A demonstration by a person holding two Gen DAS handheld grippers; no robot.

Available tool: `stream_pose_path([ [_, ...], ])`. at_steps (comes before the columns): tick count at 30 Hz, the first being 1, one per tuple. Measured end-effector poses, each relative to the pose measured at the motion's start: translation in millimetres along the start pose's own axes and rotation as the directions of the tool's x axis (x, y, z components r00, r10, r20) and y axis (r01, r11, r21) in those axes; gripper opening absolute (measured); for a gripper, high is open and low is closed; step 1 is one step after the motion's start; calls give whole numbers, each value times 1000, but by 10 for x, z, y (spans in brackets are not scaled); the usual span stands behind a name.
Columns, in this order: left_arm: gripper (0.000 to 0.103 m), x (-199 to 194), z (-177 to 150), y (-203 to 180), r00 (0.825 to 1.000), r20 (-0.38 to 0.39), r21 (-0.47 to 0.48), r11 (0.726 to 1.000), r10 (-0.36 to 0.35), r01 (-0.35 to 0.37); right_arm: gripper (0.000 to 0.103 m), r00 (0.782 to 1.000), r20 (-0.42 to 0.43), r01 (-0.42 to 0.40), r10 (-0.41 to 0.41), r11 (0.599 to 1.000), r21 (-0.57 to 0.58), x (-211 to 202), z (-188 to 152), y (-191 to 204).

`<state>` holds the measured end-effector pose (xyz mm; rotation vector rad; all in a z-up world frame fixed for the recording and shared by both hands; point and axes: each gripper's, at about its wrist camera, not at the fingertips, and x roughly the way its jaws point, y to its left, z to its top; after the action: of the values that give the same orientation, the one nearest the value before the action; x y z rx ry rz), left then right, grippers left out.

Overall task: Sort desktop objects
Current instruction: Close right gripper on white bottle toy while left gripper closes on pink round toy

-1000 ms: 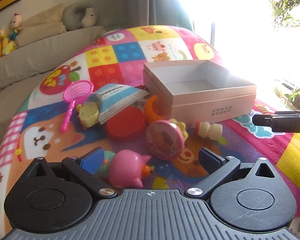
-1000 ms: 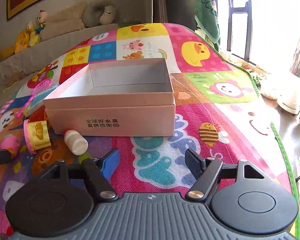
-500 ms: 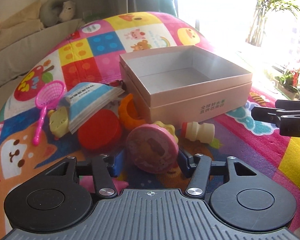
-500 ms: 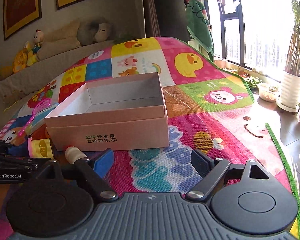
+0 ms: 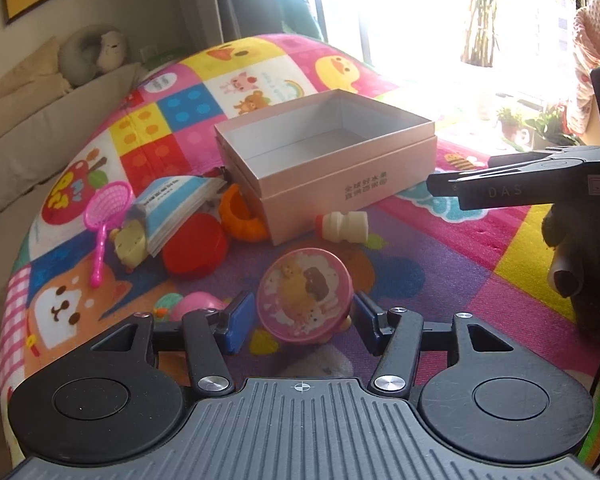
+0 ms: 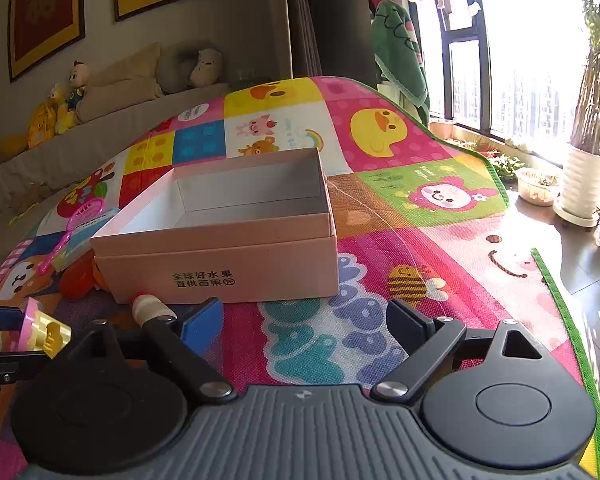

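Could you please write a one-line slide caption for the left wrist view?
Left tool grips a round pink cartoon toy above the play mat, short of the open pink box.

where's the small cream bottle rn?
The cream bottle lies on its side on the mat, against the front wall of the pink box, right of the orange ring; right-wrist view shows it at lower left.

Box [image 5: 340,184]: pale pink outside, white inside, green print on its side. Disc [image 5: 305,298]: pink, cartoon animals in yellow and brown. Mat [image 5: 500,248]: bright patchwork squares. Lid [image 5: 194,244]: red. Net [image 5: 106,210]: magenta. Tongs' pads [image 5: 240,322]: blue.
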<state>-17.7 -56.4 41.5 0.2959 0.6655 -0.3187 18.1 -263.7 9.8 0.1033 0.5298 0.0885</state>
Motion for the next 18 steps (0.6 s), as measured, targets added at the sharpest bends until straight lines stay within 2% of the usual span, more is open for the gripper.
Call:
stream_pose_path([
  [3, 61, -20, -67, -34, 1000, -4, 3, 1000, 1, -1, 93, 1000, -1, 2, -2, 1000, -5, -3, -10, 5],
  [6, 62, -5, -126, -15, 1000, -17, -34, 999, 0, 0, 93, 1000, -7, 4, -4, 1000, -7, 10, -5, 7],
  [8, 70, -12, -154, 13, 1000, -18, -62, 998, 3, -4, 93, 1000, -22, 7, -7, 1000, -17, 29, 3, 26],
  [10, 81, -29, -188, 41, 1000, -14, -80, 997, 14, -15, 92, 999, -51, -3, 0, 998, -64, 61, 11, 98],
  [13, 86, -22, -241, 61, 1000, -23, -98, 995, 15, -17, 73, 991, -112, -94, 78, 985, -147, 75, 13, 309],
  [15, 87, 4, -265, 67, 999, -31, -113, 993, 15, -19, 56, 974, -167, -179, 151, 969, -170, 112, 38, 490],
  [18, 90, 41, -301, 62, 999, -33, -133, 991, 21, -25, 54, 967, -197, -203, 161, 954, -219, 217, 63, 713],
])
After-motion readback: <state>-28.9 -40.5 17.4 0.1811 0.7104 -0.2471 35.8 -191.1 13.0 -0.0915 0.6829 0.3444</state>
